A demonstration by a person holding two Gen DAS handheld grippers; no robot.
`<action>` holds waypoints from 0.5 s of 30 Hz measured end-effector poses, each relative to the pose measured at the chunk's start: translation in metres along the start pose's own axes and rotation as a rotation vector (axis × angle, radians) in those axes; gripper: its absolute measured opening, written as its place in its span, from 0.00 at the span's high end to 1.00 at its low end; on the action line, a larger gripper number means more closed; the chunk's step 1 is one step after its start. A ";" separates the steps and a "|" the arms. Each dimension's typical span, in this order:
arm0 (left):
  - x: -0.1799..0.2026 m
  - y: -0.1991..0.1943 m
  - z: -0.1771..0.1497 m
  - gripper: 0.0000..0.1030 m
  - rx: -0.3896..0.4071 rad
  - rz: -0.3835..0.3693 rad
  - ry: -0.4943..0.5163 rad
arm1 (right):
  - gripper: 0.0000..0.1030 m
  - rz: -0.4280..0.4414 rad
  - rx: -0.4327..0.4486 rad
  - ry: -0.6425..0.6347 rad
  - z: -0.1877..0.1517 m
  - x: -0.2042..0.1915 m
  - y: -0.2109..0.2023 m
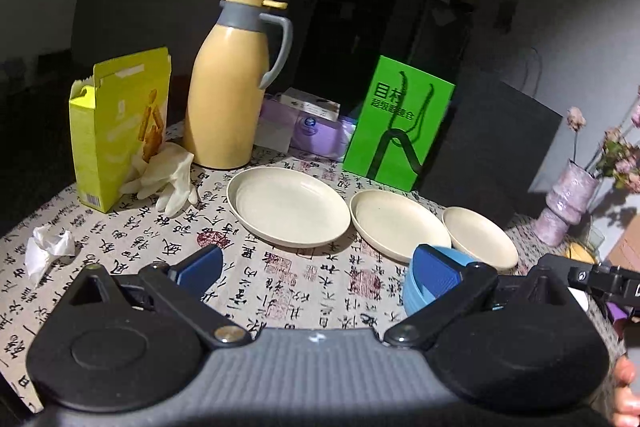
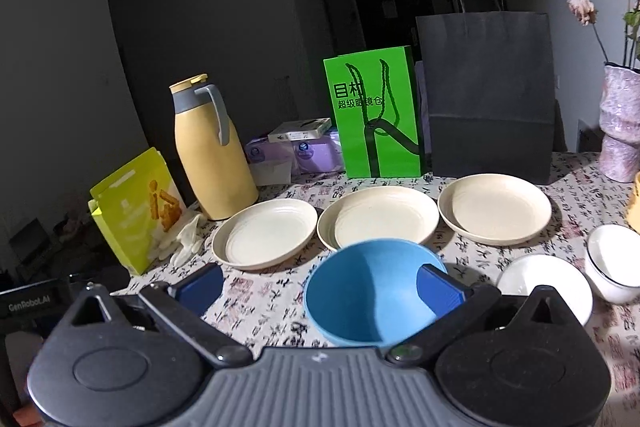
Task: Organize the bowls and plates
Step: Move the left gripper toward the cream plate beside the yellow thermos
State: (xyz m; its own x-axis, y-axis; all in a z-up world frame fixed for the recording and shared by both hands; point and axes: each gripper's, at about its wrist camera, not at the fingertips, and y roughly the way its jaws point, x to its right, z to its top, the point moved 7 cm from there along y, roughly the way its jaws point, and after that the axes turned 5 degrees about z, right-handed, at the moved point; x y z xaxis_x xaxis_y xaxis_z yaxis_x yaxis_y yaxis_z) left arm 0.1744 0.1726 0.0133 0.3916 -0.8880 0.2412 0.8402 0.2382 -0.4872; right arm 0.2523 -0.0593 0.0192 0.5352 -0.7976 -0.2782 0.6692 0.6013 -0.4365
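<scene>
Three cream plates lie in a row on the patterned tablecloth: left plate (image 1: 290,211) (image 2: 265,233), middle plate (image 1: 400,225) (image 2: 378,217), right plate (image 1: 480,237) (image 2: 495,207). A blue bowl (image 2: 370,291) (image 1: 420,293) stands in front of them. Two white bowls (image 2: 548,287) (image 2: 614,263) stand to its right. My left gripper (image 1: 320,269) is open and empty above the cloth, left of the blue bowl. My right gripper (image 2: 322,285) is open, its right finger (image 2: 438,287) over the blue bowl's inside.
A yellow thermos jug (image 1: 232,87), a yellow snack box (image 1: 120,127), white gloves (image 1: 168,179), crumpled paper (image 1: 46,253), tissue packs (image 1: 312,125), a green bag (image 1: 396,125), a black bag (image 2: 486,95) and a pink vase (image 2: 620,123) ring the table's back.
</scene>
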 end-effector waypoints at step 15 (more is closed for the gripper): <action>-0.023 0.069 0.039 0.00 -0.074 0.059 -0.135 | 0.00 0.033 -0.009 0.020 0.046 0.014 0.074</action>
State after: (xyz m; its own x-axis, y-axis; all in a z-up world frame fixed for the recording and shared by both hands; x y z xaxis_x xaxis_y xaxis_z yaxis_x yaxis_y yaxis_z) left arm 0.2382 0.2243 0.0065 0.4907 -0.8112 0.3180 0.7859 0.2546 -0.5635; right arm 0.3331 -0.0241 0.0224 0.5462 -0.7782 -0.3099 0.6469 0.6269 -0.4342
